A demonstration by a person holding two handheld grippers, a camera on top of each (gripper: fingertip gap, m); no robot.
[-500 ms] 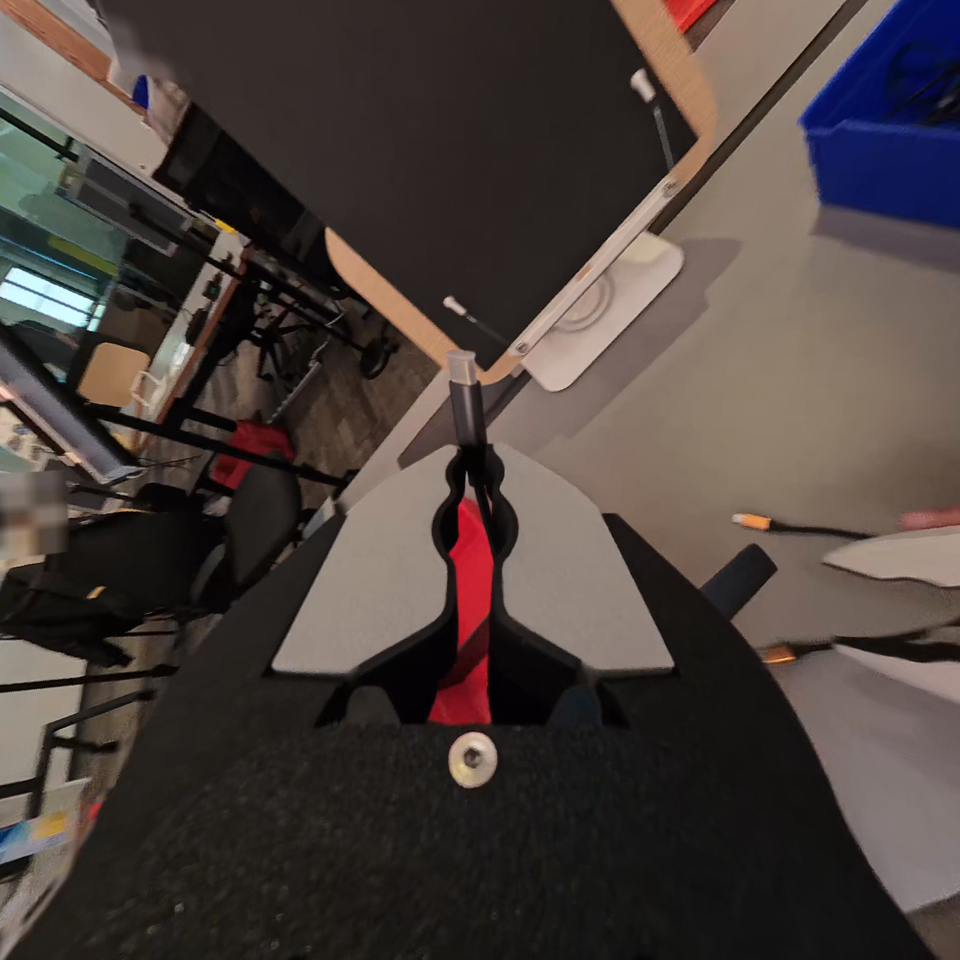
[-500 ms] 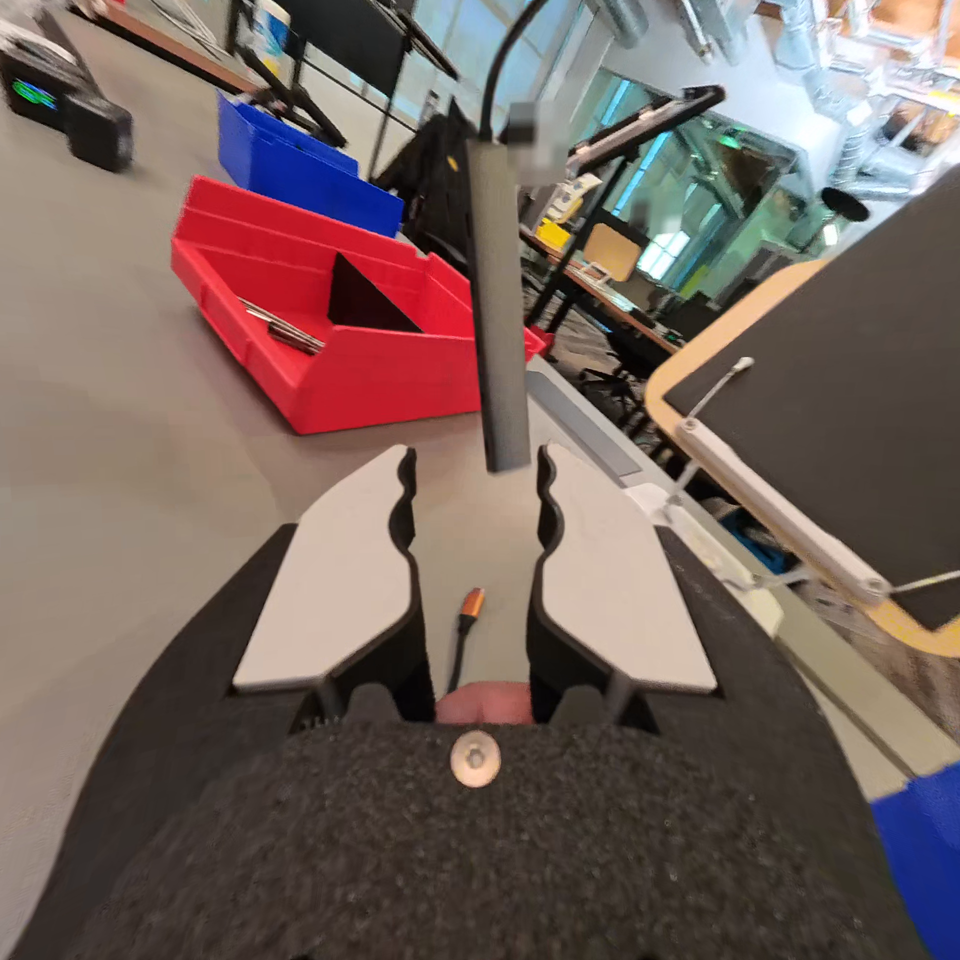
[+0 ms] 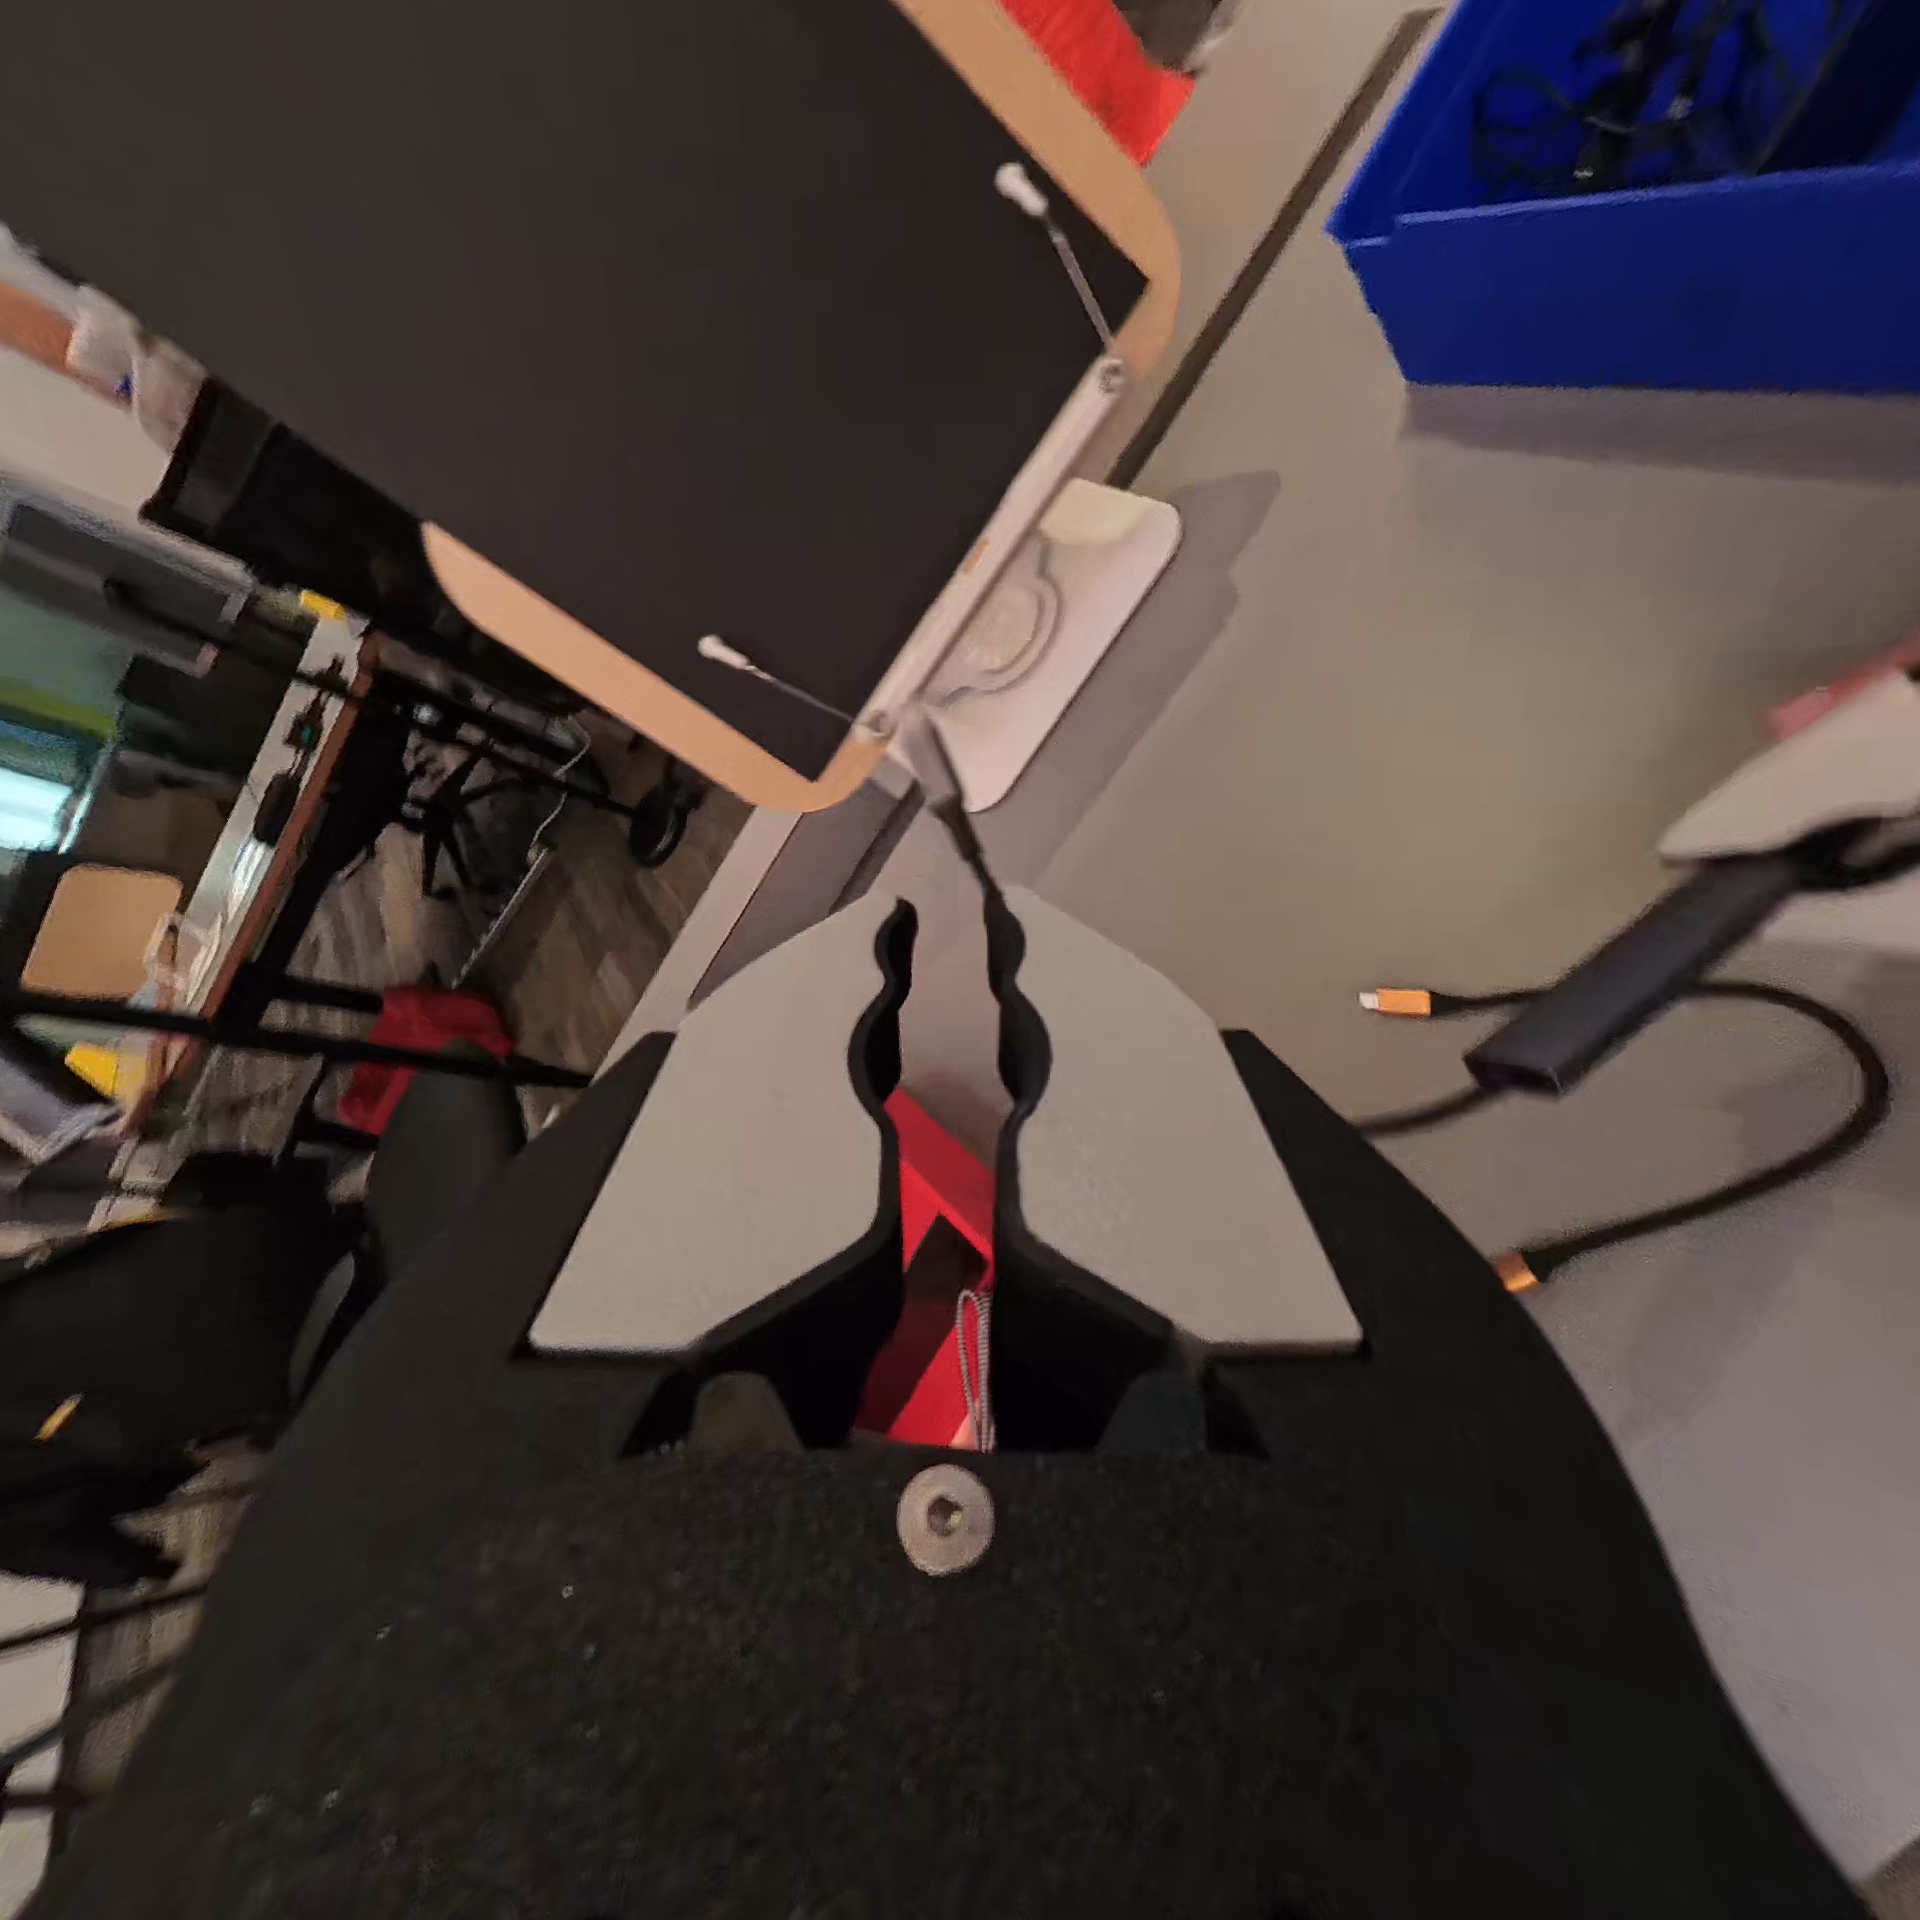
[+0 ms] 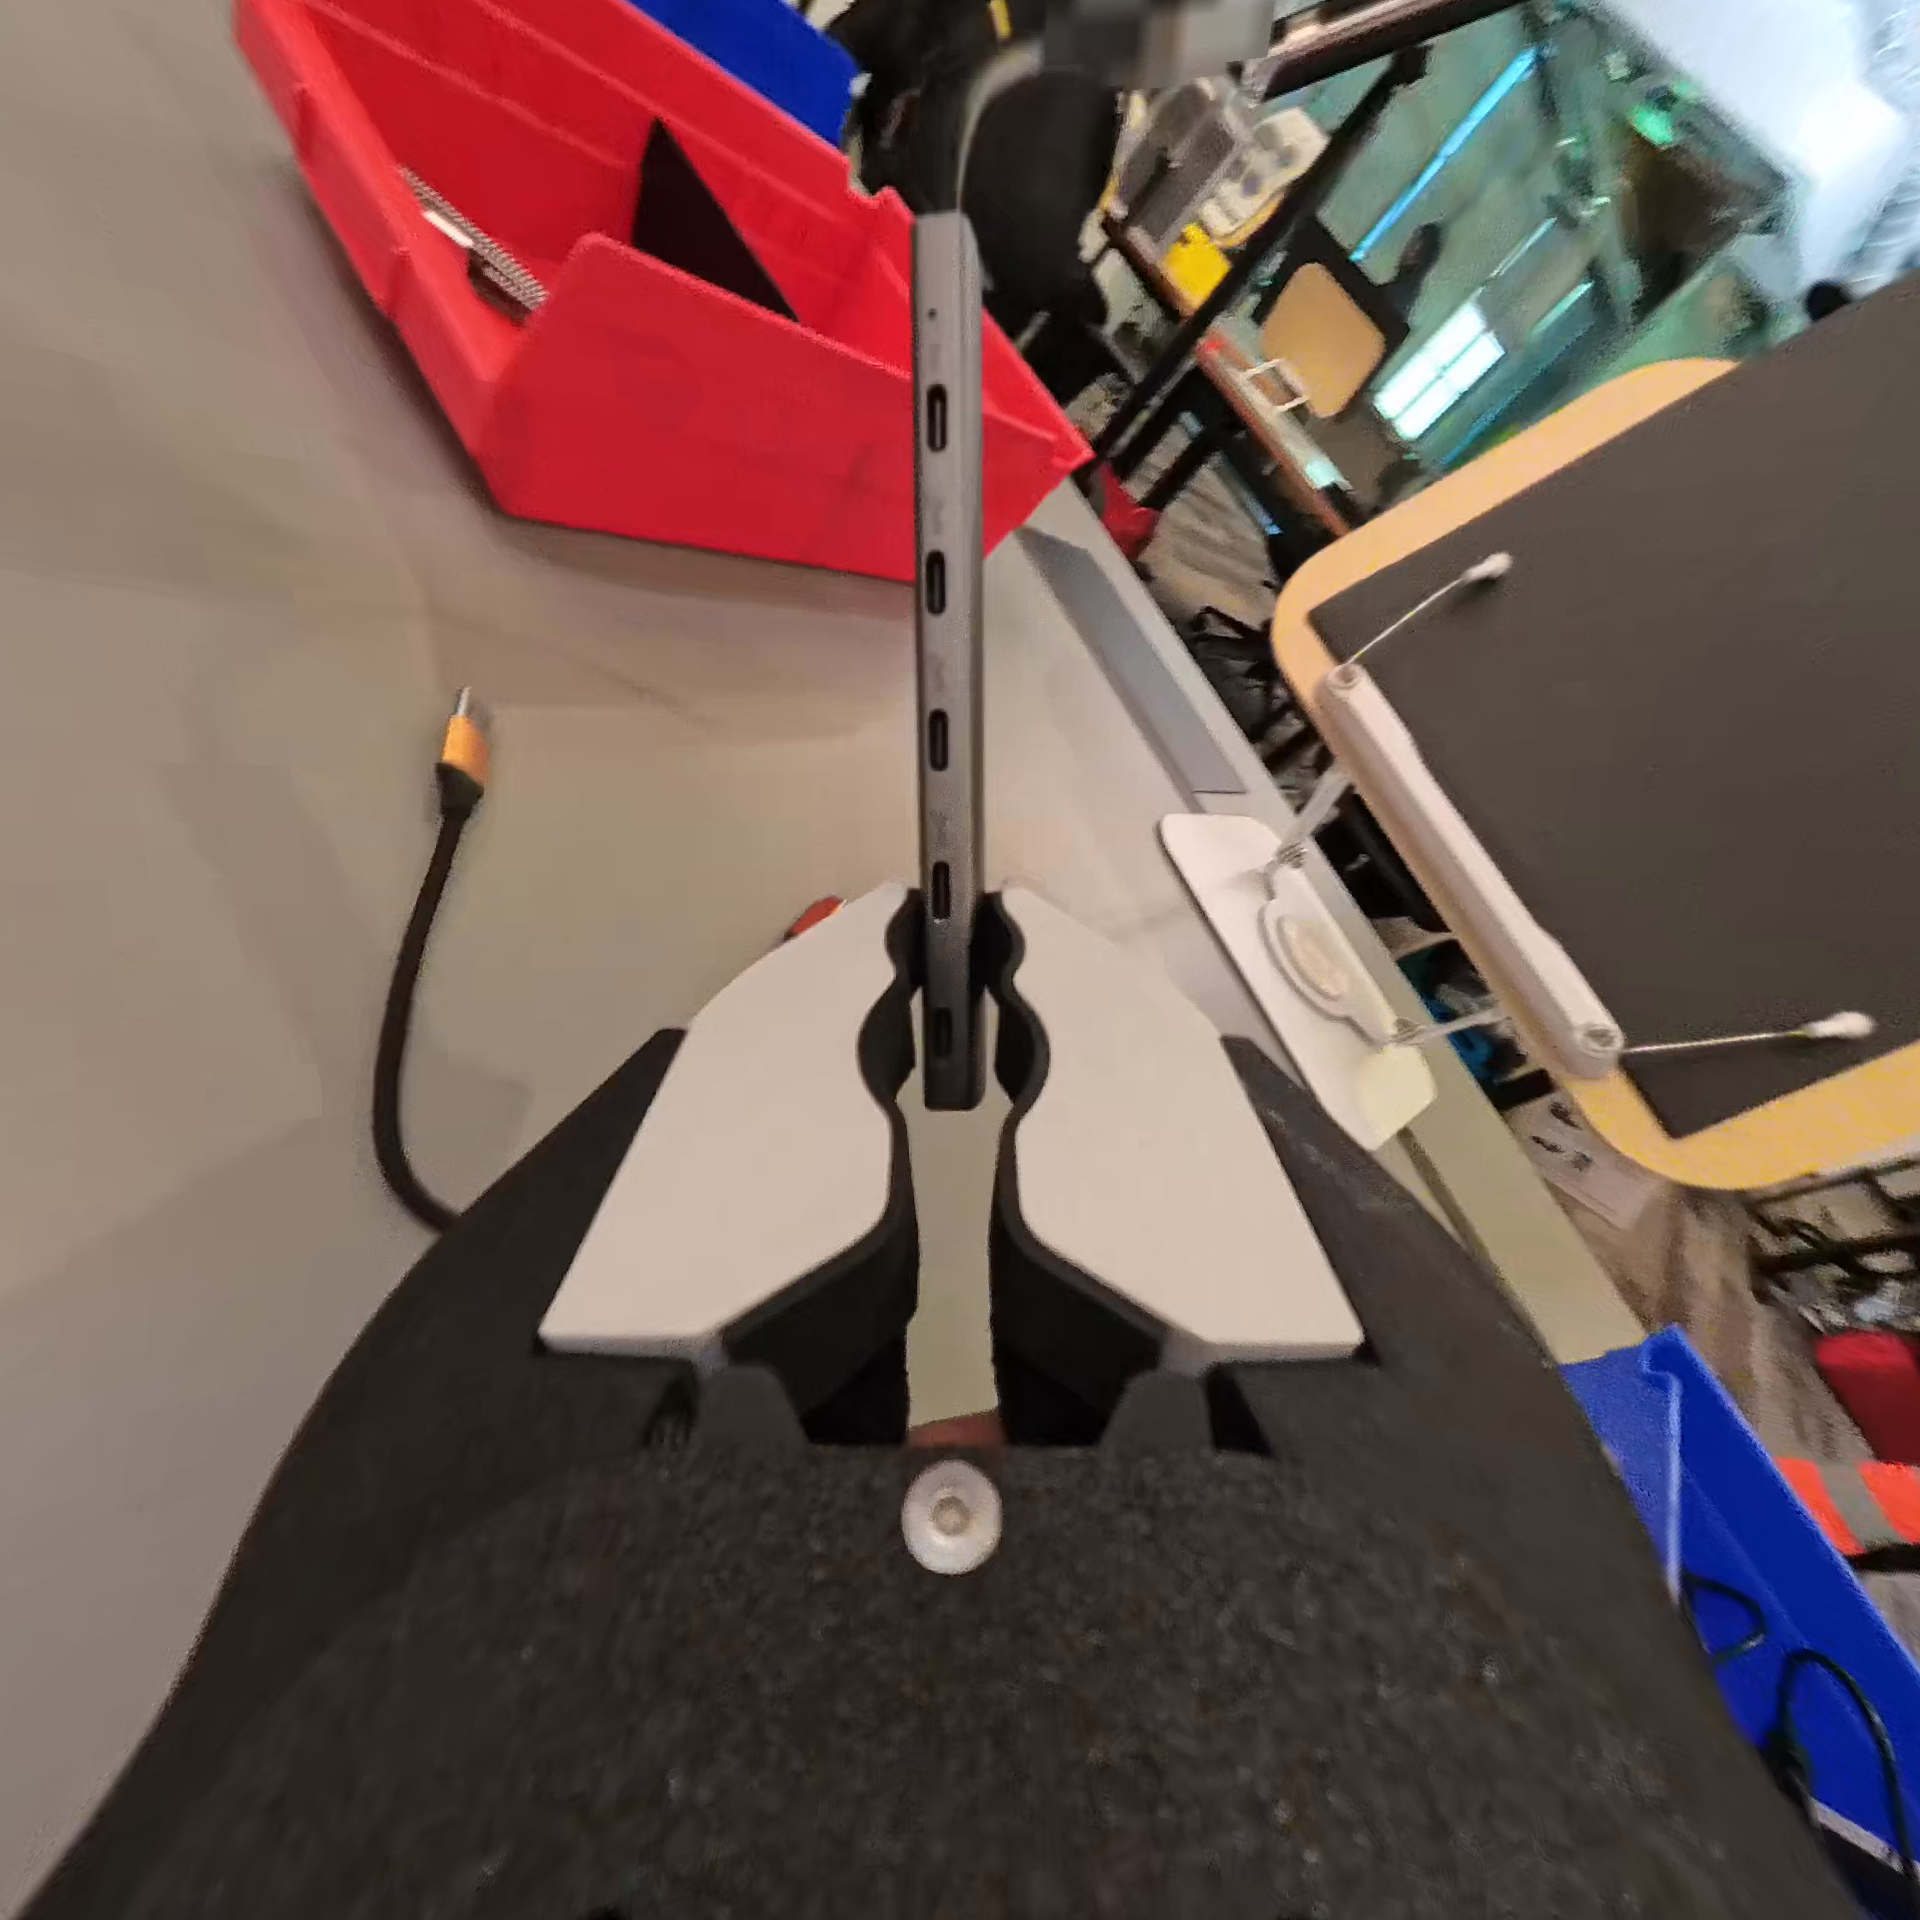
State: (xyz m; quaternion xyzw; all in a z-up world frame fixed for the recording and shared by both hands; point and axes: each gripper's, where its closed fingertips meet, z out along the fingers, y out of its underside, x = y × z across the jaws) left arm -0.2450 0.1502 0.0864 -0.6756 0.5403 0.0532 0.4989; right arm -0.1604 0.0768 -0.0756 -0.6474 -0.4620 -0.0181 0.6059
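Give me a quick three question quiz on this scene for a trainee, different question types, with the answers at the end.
1. True or false: the right gripper is shut on the hub.
2. What colour is the collar of the loose plug beside the hub? A orange, B green, C white.
3. Fill in: the fingers of the left gripper stand ____.

Key: 1 true. 2 A. 3 open.
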